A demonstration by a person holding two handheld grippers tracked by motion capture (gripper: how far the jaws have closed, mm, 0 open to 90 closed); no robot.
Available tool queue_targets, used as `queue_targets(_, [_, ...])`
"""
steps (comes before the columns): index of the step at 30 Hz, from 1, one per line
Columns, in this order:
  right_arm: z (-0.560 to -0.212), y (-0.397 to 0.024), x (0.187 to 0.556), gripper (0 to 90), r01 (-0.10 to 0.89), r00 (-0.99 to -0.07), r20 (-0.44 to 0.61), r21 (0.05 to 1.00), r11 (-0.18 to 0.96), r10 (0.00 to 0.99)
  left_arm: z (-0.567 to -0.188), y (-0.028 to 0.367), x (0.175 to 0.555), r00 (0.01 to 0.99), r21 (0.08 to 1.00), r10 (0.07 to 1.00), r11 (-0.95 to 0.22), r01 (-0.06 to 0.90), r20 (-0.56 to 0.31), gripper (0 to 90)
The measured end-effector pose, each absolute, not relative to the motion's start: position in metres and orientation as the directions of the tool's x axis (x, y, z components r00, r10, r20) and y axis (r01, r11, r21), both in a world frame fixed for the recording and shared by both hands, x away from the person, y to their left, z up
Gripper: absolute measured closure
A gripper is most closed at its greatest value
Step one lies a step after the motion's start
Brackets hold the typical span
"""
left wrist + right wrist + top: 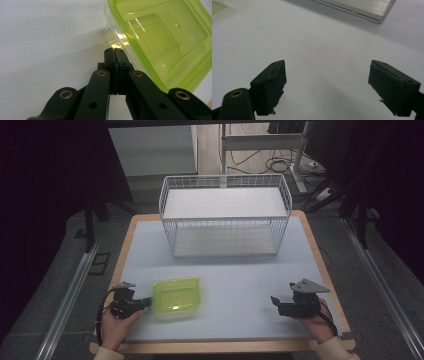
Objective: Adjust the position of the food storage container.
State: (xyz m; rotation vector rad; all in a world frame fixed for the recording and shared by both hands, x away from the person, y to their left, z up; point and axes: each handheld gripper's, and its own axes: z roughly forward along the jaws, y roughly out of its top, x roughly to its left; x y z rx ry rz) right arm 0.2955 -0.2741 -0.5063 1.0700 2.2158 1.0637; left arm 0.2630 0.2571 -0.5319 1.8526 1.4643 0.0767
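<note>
The green box (176, 298) sits on the table (235, 270), close to the near edge and nearer the left corner than the right one. It is see-through plastic with a bright green rim, and it looks a bit tipped in the left gripper view (160, 42). The left hand-held gripper (142, 303) is right at the box's left side. Its two black jaws are pressed together (you can see no gap between them) and their tips (114, 53) meet at the clear wall of the box just under the rim, so it seems to be pinching that edge. The right hand-held gripper (275, 301) rests near the right corner of the near edge, well apart from the box. Its jaws are spread wide (327, 85) with only bare table between them. A white wire basket (225, 215) stands at the far edge of the table, in the middle.
</note>
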Motion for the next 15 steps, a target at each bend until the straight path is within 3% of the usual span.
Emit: queue_targets(15, [-0.5068,-0.2734,0.2957,15.2,0.449,-0.596,-0.070,0.796,0.404,0.800,-0.5338,0.2480,0.2681,0.353,0.577,0.852,-0.075,0.813,-0.387,90.0])
